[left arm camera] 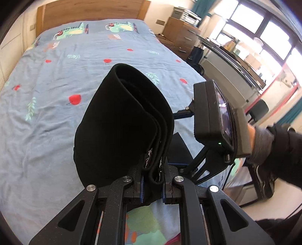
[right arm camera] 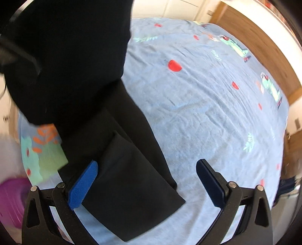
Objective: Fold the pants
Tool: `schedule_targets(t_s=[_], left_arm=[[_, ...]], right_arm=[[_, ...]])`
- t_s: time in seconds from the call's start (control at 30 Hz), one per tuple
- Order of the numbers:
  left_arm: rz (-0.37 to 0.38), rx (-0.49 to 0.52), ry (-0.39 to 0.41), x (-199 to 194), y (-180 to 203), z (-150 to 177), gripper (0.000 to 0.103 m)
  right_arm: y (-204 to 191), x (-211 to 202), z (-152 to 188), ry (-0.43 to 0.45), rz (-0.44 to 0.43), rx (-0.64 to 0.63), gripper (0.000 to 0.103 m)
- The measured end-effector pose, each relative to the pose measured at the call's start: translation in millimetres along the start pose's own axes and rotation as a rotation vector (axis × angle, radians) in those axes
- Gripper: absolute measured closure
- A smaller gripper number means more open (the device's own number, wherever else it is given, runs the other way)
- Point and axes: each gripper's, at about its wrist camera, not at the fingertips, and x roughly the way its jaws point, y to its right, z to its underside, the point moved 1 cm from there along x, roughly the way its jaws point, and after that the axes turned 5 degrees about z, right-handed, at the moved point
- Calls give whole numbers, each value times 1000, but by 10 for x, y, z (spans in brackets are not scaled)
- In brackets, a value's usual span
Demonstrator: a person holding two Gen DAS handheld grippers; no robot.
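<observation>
Black pants [left arm camera: 120,120] hang doubled over from my left gripper [left arm camera: 152,181], which is shut on several layers of their edge above the blue bedsheet [left arm camera: 47,116]. The right gripper's body shows in the left wrist view at the right, held by a person's hand [left arm camera: 262,143]. In the right wrist view my right gripper [right arm camera: 147,181] is open, its blue pads [right arm camera: 83,186] wide apart with nothing pressed between them. Below it the pants [right arm camera: 120,169] trail down onto the bedsheet [right arm camera: 207,113], with a leg end lying flat and the upper part lifted at the top left.
A wooden headboard [left arm camera: 90,13] stands at the bed's far end. Wooden drawers [left arm camera: 181,35] and a desk by the windows [left arm camera: 264,34] lie right of the bed. A purple object [right arm camera: 11,203] sits off the bed's edge.
</observation>
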Motion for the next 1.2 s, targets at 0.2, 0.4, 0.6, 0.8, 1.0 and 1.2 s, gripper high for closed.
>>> schedule_targets(t_s=[0.2,0.4,0.6,0.8,1.0,1.2], left_arm=[[-37,-52,18,-169,-237,-36,93],[-60,-35,23,-391,-195,-8,93],[-33,61,-7,-218,104,21,93],[1,174,-79,175,521,30,93],[21,251,-162,625,870,50,93],[57,278,-217,1091,1077,7,93]], right_arm=[[-54,304,-228,44,-68,85,0],[-214,216,-174,-1,-9,29,0],[-101,-73,134,-39,68,55,0],[117,-155,454,-99,128,90,0],[358,-275,898,-162,164,180,0],[479,-358,1236,-189,175,238,0]])
